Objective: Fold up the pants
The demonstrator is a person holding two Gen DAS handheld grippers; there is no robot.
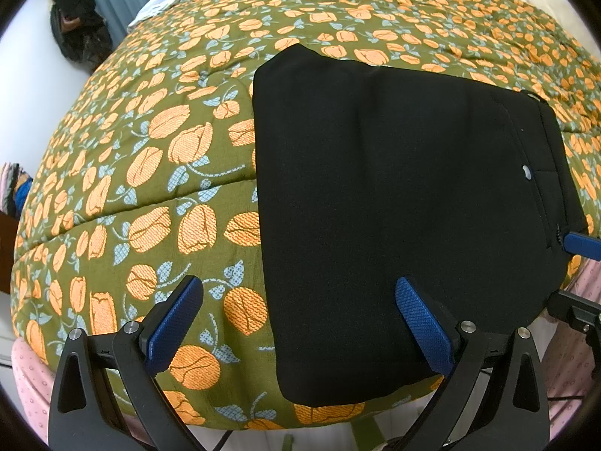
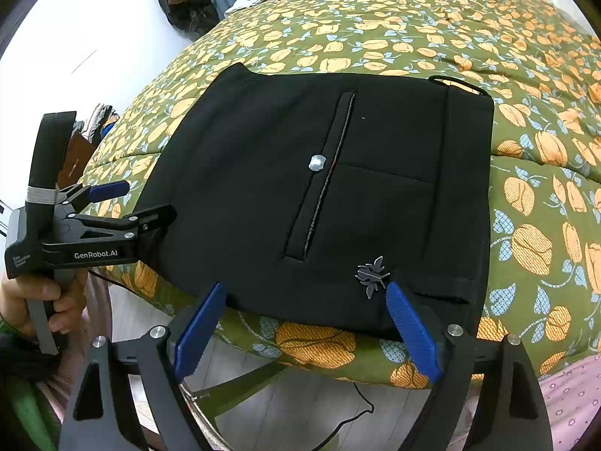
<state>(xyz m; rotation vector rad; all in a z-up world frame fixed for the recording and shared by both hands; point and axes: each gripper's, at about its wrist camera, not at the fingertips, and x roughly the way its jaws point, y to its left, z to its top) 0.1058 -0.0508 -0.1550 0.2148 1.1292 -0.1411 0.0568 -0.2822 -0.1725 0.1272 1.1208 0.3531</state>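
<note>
Black pants (image 2: 300,188) lie folded into a flat block on the bed (image 1: 150,150), near edge, w/ a bit overhanging. Left gripper (image 1: 300,323) has fingers spread, one over the quilt, one over the cloth. Right gripper (image 2: 304,327) also spread, holding nothing, just beside the near hem. Risk: a one-layer pinch would drag the top ply and undo the fold; overhang could slide off the bed.

Folded pants (image 1: 405,206) on quilt (image 1: 150,173), near edge.
</note>
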